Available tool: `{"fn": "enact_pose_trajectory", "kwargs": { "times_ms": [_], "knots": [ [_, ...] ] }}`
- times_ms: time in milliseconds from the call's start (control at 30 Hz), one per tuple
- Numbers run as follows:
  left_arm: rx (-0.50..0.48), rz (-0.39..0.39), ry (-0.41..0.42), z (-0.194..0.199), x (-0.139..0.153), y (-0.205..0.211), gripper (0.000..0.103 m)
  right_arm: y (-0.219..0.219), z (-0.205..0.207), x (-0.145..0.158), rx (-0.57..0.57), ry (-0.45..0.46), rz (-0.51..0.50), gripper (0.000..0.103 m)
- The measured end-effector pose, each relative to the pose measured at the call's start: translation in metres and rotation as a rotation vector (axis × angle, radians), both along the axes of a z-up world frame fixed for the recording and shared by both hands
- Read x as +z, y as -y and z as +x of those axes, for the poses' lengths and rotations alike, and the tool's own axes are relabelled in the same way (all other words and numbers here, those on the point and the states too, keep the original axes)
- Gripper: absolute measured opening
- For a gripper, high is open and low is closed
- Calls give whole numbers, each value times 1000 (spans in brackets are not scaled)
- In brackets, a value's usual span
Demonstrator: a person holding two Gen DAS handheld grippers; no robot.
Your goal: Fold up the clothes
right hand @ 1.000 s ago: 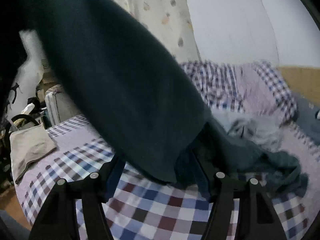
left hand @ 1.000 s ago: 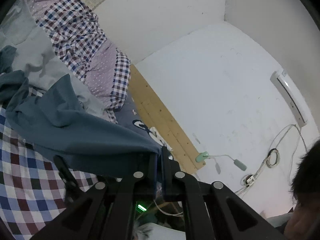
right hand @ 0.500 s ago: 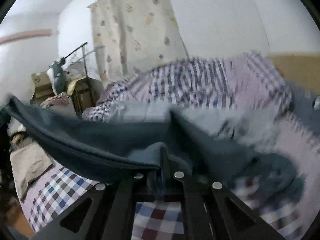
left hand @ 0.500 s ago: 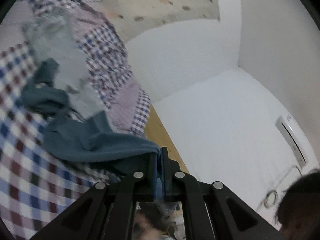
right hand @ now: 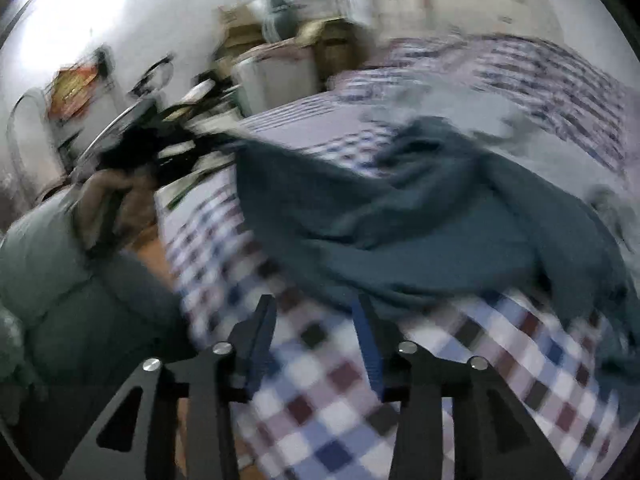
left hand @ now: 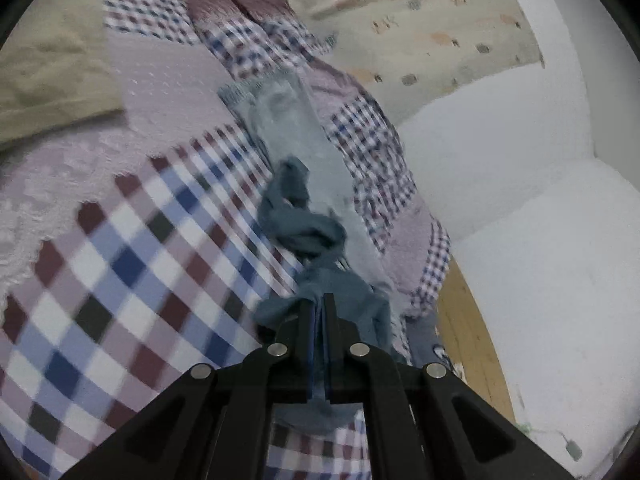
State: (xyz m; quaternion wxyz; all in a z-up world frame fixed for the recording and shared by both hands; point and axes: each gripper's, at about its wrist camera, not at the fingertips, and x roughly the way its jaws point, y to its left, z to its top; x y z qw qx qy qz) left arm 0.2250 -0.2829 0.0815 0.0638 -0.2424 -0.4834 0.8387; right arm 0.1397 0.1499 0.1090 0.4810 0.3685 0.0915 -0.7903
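Left gripper: the jaws are pressed together on a bunched edge of the teal garment; cloth comes out above and below the two fingers.
Right gripper: the jaws stand apart and have just been opening; nothing is between them, only the checked bedsheet shows through the gap.
Teal garment, right wrist view: it lies spread and wrinkled on the bed, its nearest edge just beyond the right fingertips, not touching them as far as the blur allows to see.
Teal garment, left wrist view: from the closed jaws it runs away as a twisted rope over the sheet, toward the far side of the bed.
Light grey garment: it lies flat on the bed, beside and partly under the far part of the teal one, its ribbed hem at the far end.
Person's hand: at the left of the right wrist view, blurred, it holds the other black tool near the edge of the bed.
Beige cloth: on the far left part of the bed.
Checked duvet: heaped along the far edge of the bed, next to the wall.
Patterned curtain: behind the bed.
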Motion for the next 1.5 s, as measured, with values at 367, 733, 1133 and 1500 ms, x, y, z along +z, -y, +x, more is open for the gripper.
{"fn": "enact_pose_trajectory", "kwargs": {
  "times_ms": [367, 733, 1133, 1500],
  "knots": [
    [265, -109, -25, 31, 0, 41, 0, -20, -39, -36, -255, 145, 18, 54],
    [-126, 81, 99, 4, -38, -31, 78, -1, -48, -47, -334, 86, 13, 54],
    [-340, 162, 237, -33, -90, -147, 83, -56, -74, -36, -566, 175, -191, 54],
    [-176, 151, 159, -35, -90, -150, 83, -54, -76, -36, -559, 165, -183, 54]
  ]
}}
